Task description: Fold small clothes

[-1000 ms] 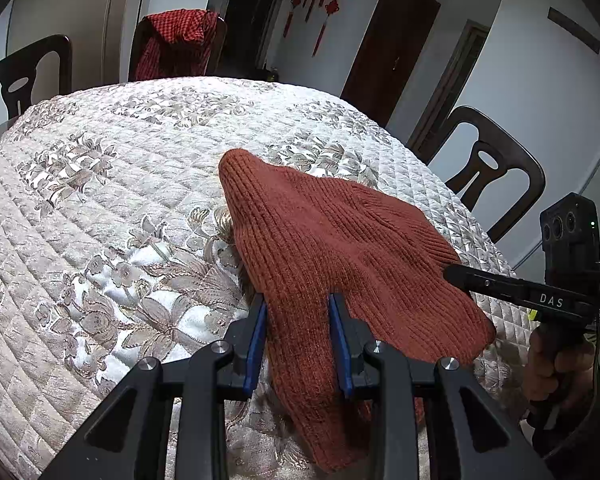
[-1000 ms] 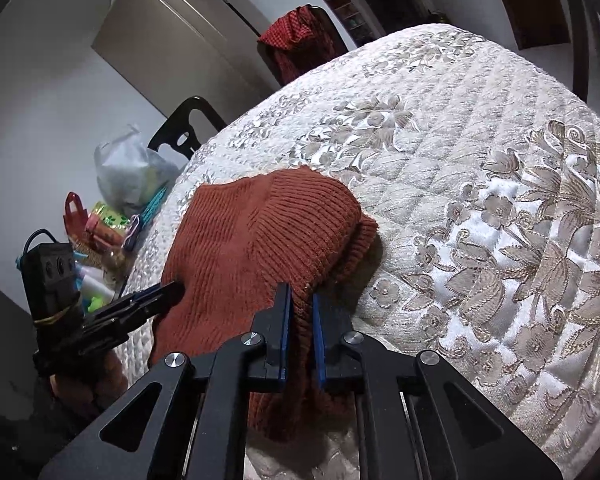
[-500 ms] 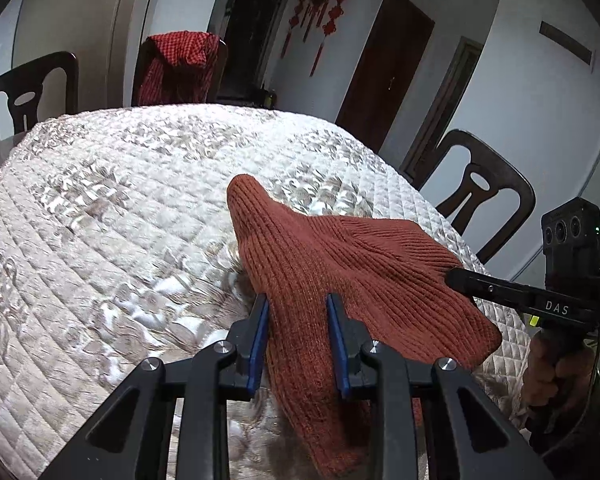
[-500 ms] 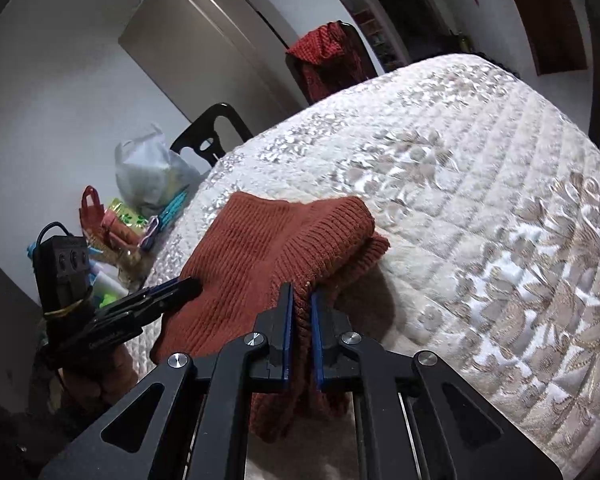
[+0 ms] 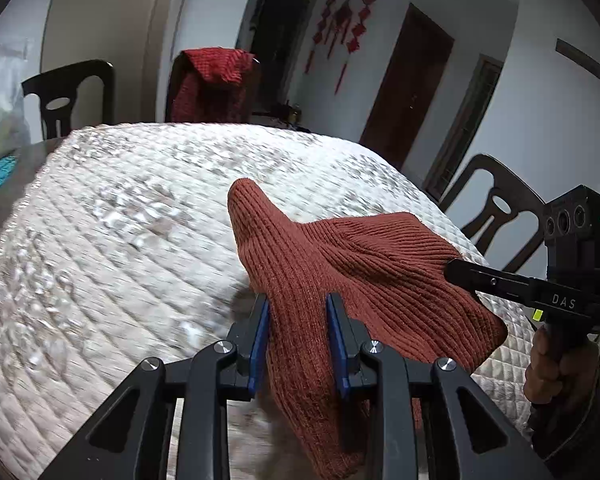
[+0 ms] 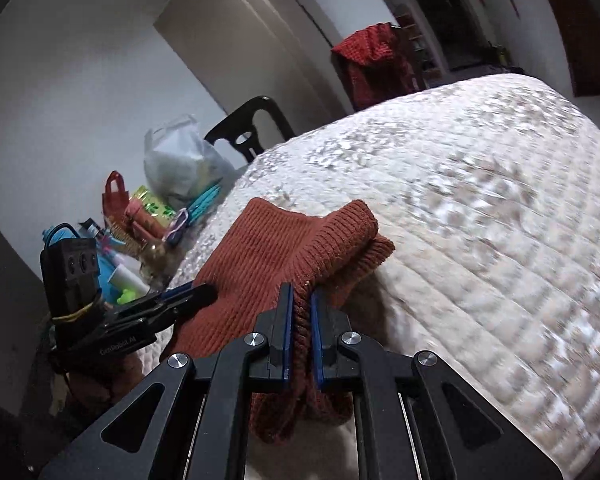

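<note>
Gripping one edge each, the left gripper (image 5: pixel 296 328) and the right gripper (image 6: pixel 301 316) hold the rust knit garment (image 5: pixel 340 264) clamped above the near edge of the quilted table (image 5: pixel 120 240). Beyond the garment the quilt lies bare to the far edge, where chairs (image 5: pixel 496 208) stand.

Motion-blurred quilt (image 5: pixel 100 240) pattern

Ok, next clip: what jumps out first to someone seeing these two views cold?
The rust-red knitted garment, lifted at the near edge of the quilted table cover, with the left gripper and the right gripper each clamped on a bunched edge of it. Behind, a red cloth drapes over a chair at the far side.
</note>
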